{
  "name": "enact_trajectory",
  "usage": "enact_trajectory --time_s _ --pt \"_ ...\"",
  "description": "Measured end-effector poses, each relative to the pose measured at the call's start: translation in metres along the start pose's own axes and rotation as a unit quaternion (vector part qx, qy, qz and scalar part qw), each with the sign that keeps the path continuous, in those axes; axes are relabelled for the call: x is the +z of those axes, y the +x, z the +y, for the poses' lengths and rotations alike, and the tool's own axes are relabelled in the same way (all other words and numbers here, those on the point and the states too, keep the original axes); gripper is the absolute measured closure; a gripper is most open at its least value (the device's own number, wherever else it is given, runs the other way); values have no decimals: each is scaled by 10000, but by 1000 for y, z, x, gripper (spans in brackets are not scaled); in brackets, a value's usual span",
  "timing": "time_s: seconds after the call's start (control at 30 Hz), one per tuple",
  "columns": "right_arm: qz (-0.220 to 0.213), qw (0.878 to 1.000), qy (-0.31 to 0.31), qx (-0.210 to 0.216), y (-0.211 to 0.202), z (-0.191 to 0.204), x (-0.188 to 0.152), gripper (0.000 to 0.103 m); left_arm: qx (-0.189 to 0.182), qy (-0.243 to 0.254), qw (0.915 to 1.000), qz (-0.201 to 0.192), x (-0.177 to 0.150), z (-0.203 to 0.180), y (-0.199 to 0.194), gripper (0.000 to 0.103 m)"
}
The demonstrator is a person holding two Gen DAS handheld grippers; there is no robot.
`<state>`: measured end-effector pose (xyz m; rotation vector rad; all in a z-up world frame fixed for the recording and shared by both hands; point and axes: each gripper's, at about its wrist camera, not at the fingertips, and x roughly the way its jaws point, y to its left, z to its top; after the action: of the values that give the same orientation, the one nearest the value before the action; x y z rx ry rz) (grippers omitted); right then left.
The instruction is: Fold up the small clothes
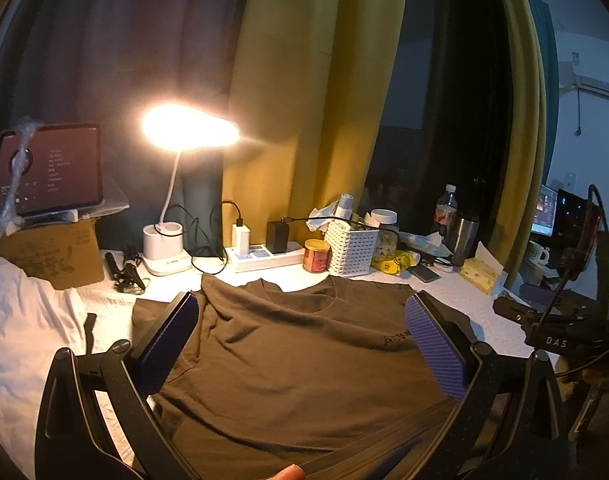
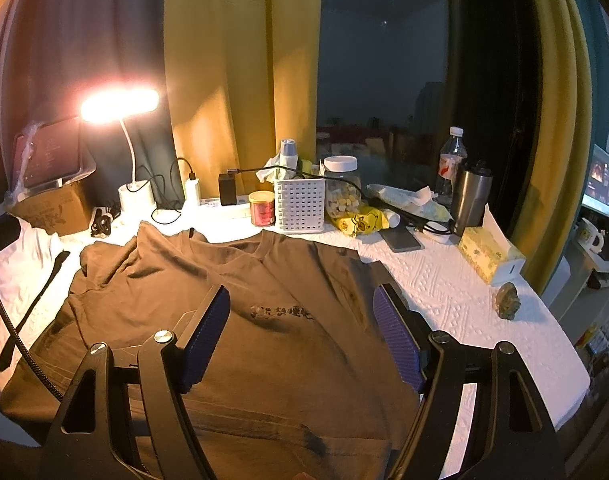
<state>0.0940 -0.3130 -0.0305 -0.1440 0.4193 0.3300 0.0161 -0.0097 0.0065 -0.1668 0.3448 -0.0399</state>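
A brown T-shirt lies spread face up on the white table cover, collar toward the far side, with dark printed characters on the chest. My left gripper hovers open over the shirt's middle, its blue-padded fingers wide apart and holding nothing. My right gripper is open too, above the chest print, with nothing between its fingers. The other handheld gripper's body shows at the right edge of the left wrist view. The shirt's left sleeve is rumpled.
Along the far edge stand a lit desk lamp, a power strip, a red candle jar, a white basket, a jar, a bottle, a steel tumbler and a tissue box. A cardboard box with a tablet sits left. A phone lies near the shirt.
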Motion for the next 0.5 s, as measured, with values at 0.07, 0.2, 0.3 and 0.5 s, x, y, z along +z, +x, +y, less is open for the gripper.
enact_trajectory --time_s 0.07,0.2,0.3,0.5 --pt "27 10000 13 -9 3 -3 -1 26 39 -20 10000 62 0 0 5 1" --pt "115 9999 78 -50 14 -12 1 26 204 -38 9997 147 -2 2 14 1" --pt "206 9997 116 -90 23 -20 1 26 330 -43 9992 207 -2 1 23 1" --pt "394 9990 137 -141 48 -36 3 26 382 -82 9982 463 -5 4 48 1"
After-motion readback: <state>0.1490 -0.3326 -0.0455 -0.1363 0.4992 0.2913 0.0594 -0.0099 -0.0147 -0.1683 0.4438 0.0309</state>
